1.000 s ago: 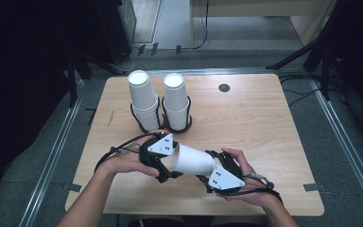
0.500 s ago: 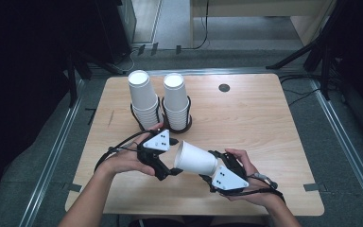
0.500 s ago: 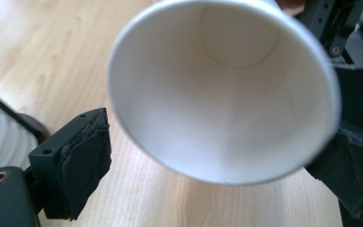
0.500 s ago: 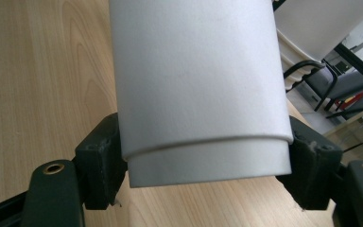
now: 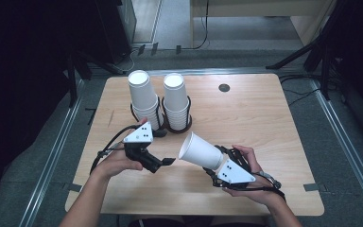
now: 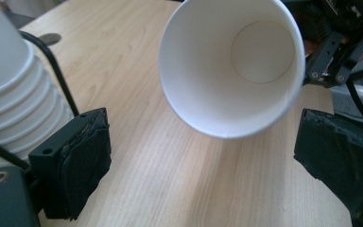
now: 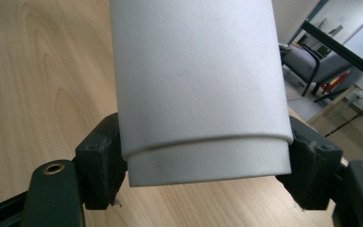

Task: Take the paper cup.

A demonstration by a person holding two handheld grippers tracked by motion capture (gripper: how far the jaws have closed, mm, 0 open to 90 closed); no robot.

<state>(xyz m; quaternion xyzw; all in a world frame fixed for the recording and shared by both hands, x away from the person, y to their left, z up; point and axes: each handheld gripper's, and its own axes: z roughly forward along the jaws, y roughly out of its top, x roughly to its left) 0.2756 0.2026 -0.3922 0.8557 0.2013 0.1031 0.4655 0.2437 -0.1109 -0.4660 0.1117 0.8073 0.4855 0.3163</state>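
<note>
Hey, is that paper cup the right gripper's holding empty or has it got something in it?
Empty. The left gripper view looks straight into the paper cup, showing bare white walls and bottom.

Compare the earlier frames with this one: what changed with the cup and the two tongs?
The left tongs let go of the white paper cup and drew back to the left; they now stand open and apart from its mouth. The right tongs have just closed on the cup's base and hold it alone, tilted, mouth towards the left tongs. The two cup stacks stayed in their holders.
</note>
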